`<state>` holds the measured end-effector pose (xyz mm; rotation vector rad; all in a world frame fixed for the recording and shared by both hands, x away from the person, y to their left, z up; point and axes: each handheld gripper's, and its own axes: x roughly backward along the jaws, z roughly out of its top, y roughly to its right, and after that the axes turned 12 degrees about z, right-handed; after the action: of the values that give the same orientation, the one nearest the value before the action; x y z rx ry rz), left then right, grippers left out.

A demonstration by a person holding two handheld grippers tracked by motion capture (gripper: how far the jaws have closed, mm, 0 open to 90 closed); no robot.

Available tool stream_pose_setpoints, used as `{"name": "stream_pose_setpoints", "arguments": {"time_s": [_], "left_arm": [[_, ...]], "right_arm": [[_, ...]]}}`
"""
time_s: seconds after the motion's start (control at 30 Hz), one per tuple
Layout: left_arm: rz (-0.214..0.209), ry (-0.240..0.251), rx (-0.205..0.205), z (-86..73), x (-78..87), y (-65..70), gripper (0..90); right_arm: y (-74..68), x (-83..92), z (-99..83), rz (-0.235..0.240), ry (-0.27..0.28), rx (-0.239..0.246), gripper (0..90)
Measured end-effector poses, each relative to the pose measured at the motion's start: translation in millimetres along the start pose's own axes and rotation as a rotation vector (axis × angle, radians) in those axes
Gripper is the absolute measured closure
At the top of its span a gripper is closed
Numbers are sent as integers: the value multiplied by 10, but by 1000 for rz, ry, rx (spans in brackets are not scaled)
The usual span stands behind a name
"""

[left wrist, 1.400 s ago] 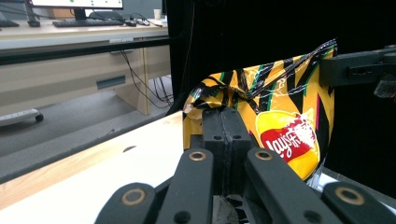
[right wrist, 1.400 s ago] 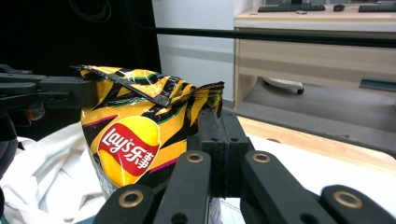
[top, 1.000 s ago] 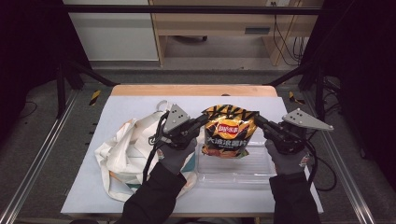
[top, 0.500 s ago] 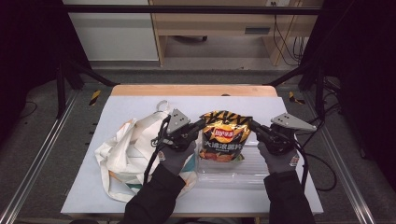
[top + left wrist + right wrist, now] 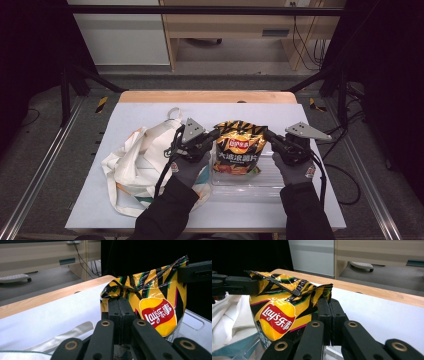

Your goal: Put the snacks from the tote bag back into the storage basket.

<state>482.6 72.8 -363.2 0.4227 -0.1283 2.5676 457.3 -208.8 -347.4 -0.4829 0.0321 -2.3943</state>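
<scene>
Lay's chip bag [image 5: 239, 151] hangs upright between my two grippers, its lower end down inside the clear plastic bin [image 5: 280, 182] that sits on the white table cover [image 5: 310, 112]. My left gripper [image 5: 216, 134] pinches the bag's top left corner, jaws closed tight on the foil; in the left gripper view [image 5: 119, 302] the crimped edge is squeezed between them. My right gripper [image 5: 267, 135] clamps the top right corner the same way, seen close in the right gripper view [image 5: 329, 301]. Just beside my left hand [image 5: 190, 167], a white tote bag [image 5: 135, 165] lies crumpled on the cover.
</scene>
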Motion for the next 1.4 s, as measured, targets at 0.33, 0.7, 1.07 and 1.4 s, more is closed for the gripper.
{"name": "stream_pose_setpoints", "arguments": {"time_s": [0.33, 0.7, 1.07, 1.4], "left_arm": [[17, 2, 8, -5, -76, -27, 882], [21, -5, 12, 8, -128, -78, 729], [2, -14, 9, 37, -23, -128, 521], [-23, -36, -36, 26, 229, -307, 422]], "right_arm": [[1, -100, -33, -44, -4, 26, 807], [37, -156, -49, -63, 8, 38, 587], [37, -97, -31, -62, 66, 51, 384], [13, 45, 11, -66, 109, 50, 313]]}}
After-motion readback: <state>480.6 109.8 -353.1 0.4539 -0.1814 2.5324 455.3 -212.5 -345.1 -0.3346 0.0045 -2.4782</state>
